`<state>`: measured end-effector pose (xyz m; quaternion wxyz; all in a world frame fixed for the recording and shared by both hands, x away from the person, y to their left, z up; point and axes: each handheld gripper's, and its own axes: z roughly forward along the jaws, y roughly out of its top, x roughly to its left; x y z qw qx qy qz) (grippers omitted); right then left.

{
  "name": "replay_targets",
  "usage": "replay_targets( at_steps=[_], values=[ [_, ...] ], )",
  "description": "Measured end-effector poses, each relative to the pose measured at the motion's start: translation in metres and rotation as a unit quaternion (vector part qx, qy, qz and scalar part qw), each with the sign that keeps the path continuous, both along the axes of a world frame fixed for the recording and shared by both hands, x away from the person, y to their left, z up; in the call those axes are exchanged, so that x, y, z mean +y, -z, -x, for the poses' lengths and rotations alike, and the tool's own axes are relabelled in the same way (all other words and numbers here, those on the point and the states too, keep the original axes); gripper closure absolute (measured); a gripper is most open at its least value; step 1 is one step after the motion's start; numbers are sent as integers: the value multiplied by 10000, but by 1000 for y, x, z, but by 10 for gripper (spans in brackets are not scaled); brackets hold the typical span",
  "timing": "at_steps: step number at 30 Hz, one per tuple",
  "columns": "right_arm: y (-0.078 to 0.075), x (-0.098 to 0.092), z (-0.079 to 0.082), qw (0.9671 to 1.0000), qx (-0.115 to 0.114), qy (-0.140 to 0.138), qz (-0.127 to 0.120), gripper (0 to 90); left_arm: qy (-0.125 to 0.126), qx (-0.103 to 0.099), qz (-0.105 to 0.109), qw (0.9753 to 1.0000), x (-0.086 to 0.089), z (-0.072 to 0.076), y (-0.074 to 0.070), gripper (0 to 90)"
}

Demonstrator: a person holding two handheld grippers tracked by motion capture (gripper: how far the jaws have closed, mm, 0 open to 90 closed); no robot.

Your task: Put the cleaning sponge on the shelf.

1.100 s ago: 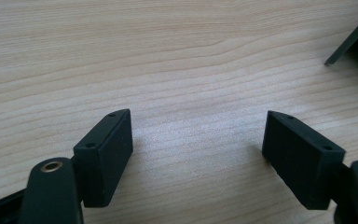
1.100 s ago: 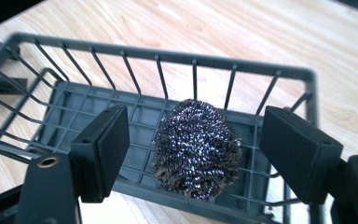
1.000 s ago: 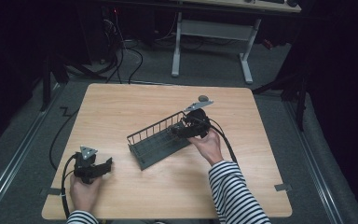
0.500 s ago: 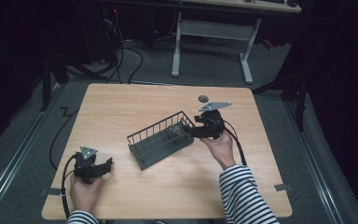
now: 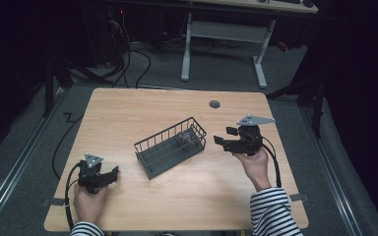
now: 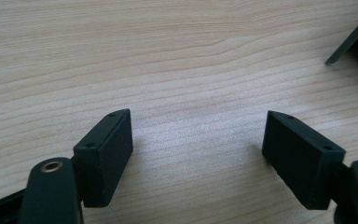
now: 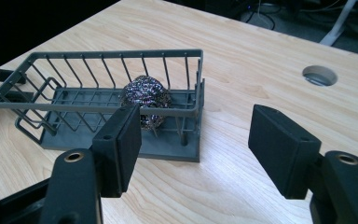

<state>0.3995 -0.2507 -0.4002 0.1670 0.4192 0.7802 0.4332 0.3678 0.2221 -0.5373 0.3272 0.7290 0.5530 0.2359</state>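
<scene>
Wire basket [image 5: 171, 146] sits mid counter [image 5: 128, 113], long axis running approx 8-to-2 o'clock in the high view. Steel scrubber ball [image 7: 145, 100] lies inside it, at the 2 o'clock end, i.e. the end nearest the right gripper [image 5: 226, 139]. That gripper is held just off the basket's end at 3 o'clock, jaws spread apart w/ nothing between, pointing toward it; in the right gripper view [image 7: 193, 142] the scrubber is straight ahead, behind the near end wall. Left gripper [image 5: 109, 175] rests low on the counter at 7 o'clock, well apart from the basket, jaws also wide, bare wood between [image 6: 198, 142]. Right hand [image 5: 253, 164] is clearly the nearer one, so any reach for the scrubber prob. goes over the rim from that side.
</scene>
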Motion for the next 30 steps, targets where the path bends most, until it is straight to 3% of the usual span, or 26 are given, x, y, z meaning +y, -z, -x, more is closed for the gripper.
replay_targets(
  at_steps=[7, 15, 30],
  values=[
    [-7, -8, 16, 9998, -210, 24, 6, 359, 0, 1, 0, 10000, 0, 0, 0, 249],
    [-3, -23, 31, 9994, -278, 157, -129, 379, -3, 1, 1, 10000, 0, 0, 0, 249],
    [23, -63, 62, 9976, -210, 550, -366, 382, -6, -1, -2, 10000, 0, 0, 0, 248]
  ],
)
